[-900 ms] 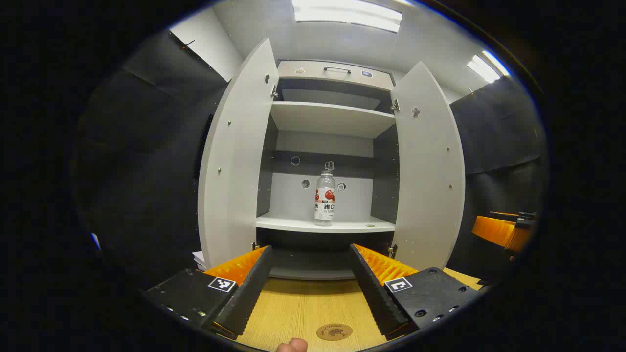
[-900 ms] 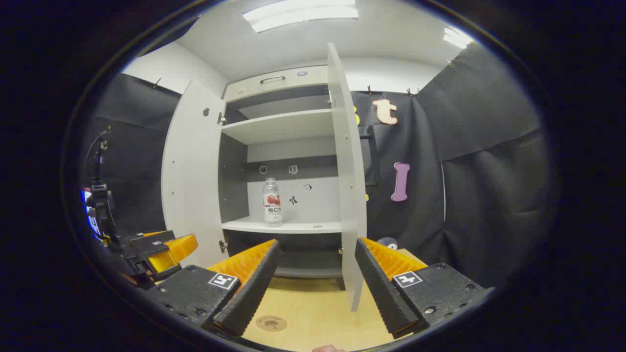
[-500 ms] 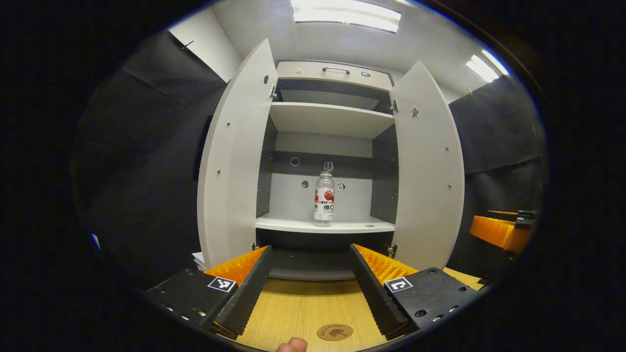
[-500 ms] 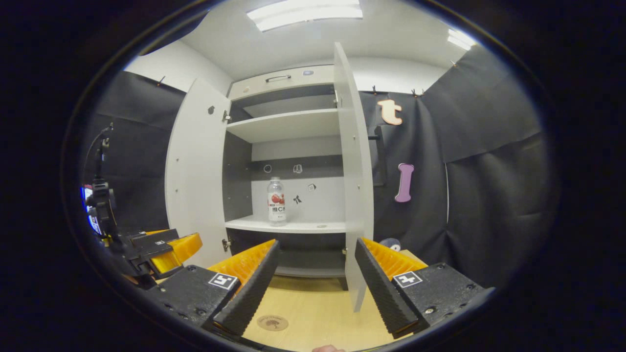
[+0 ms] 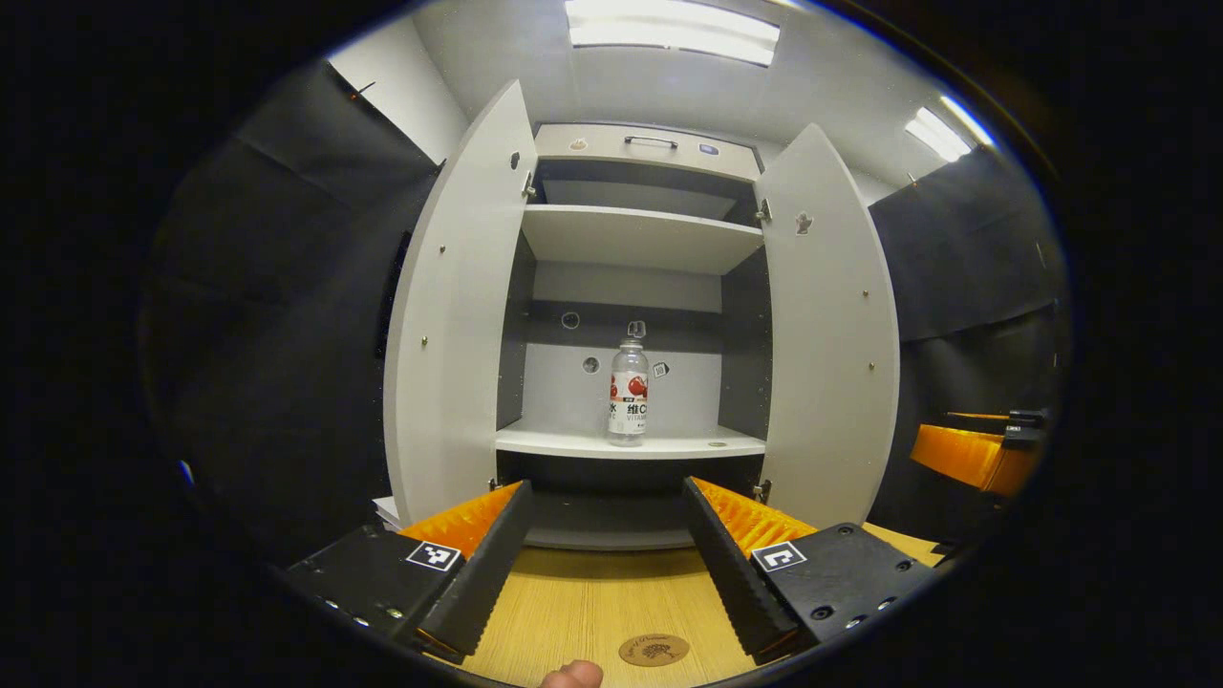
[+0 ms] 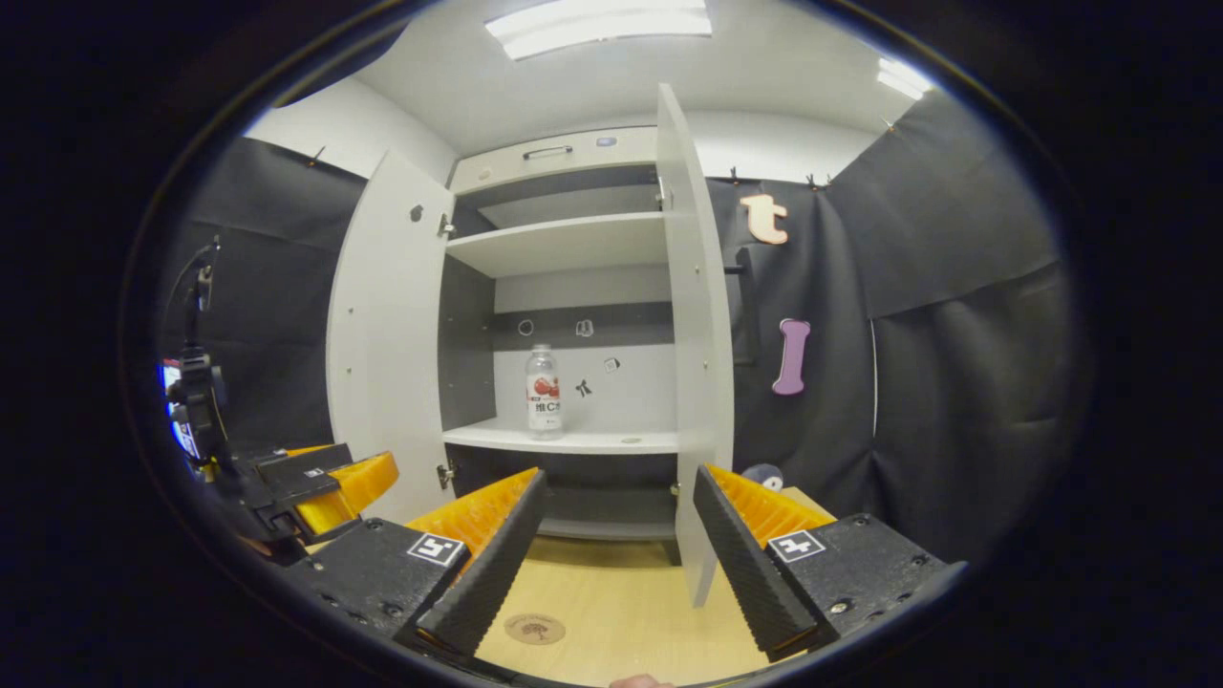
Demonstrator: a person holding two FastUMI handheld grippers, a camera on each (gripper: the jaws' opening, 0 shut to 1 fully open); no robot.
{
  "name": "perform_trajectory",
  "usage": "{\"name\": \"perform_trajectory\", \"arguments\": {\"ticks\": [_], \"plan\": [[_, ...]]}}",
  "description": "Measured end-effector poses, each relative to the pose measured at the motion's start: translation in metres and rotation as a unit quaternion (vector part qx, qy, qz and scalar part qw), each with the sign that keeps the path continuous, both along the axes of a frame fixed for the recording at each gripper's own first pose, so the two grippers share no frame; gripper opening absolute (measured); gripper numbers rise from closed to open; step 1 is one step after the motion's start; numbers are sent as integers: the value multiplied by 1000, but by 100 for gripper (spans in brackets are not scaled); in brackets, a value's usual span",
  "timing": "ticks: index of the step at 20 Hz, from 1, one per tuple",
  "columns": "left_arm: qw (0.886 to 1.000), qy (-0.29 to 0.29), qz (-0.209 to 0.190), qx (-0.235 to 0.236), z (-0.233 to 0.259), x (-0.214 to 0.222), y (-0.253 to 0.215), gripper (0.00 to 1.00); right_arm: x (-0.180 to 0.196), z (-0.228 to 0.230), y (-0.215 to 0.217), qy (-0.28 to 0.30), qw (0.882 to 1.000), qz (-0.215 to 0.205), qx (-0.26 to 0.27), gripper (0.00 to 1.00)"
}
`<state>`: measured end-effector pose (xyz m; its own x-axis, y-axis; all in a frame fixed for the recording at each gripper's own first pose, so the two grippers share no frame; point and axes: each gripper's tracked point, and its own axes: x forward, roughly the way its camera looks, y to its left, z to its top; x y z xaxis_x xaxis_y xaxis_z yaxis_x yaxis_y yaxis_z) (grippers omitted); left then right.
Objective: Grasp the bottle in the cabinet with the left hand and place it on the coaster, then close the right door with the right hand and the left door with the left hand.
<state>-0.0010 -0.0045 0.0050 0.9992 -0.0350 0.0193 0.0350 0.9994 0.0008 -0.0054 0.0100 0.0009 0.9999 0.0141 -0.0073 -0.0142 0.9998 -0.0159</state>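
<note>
The bottle [image 5: 628, 392] label perhaps reads "维C".

Both hand-held grippers, left [image 5: 604, 535] and right [image 6: 616, 535], gape empty.

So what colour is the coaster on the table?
Brown coaster, clearest in the left gripper view.

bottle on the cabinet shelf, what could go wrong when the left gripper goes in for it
1. The bottle stands tall and narrow on the shelf; an off-centre approach by the left gripper, jaws open, might tip it.
2. Both doors stand open, and the left door and right door flank the opening, so a wide swing could clip one.
3. The coaster is small; a sloppy placement may miss it.
</note>
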Motion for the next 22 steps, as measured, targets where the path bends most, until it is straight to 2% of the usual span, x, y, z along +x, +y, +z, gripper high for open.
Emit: {"name": "perform_trajectory", "arguments": {"ticks": [3,5,6,7,8,9,10,11,12,13,14,15,20,22], "plan": [[1000,2,-14,-11,6,21,-6,94,-4,2,0,-2,1000,-2,-4,100],[999,1,-41,-28,13,43,-13,94,-7,4,-1,-4,1000,-6,-4,98],[998,2,-58,-37,18,56,-19,95,-9,3,-2,-4,1000,-8,-2,100],[997,1,-70,-41,23,70,-22,99,-11,4,-2,-3,1000,-10,0,100],[996,1,-74,-38,29,87,-23,94,-12,2,-2,-1,1000,-12,2,100],[996,3,-77,-33,33,104,-23,99,-15,2,-3,0,1000,-15,4,98],[996,7,-80,-28,35,122,-24,95,-17,2,-3,3,1000,-19,5,100],[996,7,-82,-28,39,141,-24,99,-19,1,-3,5,1000,-23,5,100],[996,5,-83,-31,43,160,-24,90,-20,1,-5,6,1000,-28,4,100],[996,3,-82,-27,45,180,-24,95,-21,2,-6,6,999,-34,2,97],[997,7,-76,-20,45,201,-21,99,-22,2,-8,7,999,-40,1,100],[997,11,-71,-12,43,220,-19,94,-23,2,-10,8,999,-47,1,98],[997,32,-64,-11,30,303,-26,94,-27,4,-28,7,996,-89,-2,100],[996,38,-76,-15,23,328,-34,95,-28,3,-39,12,994,-109,-2,98]]}}
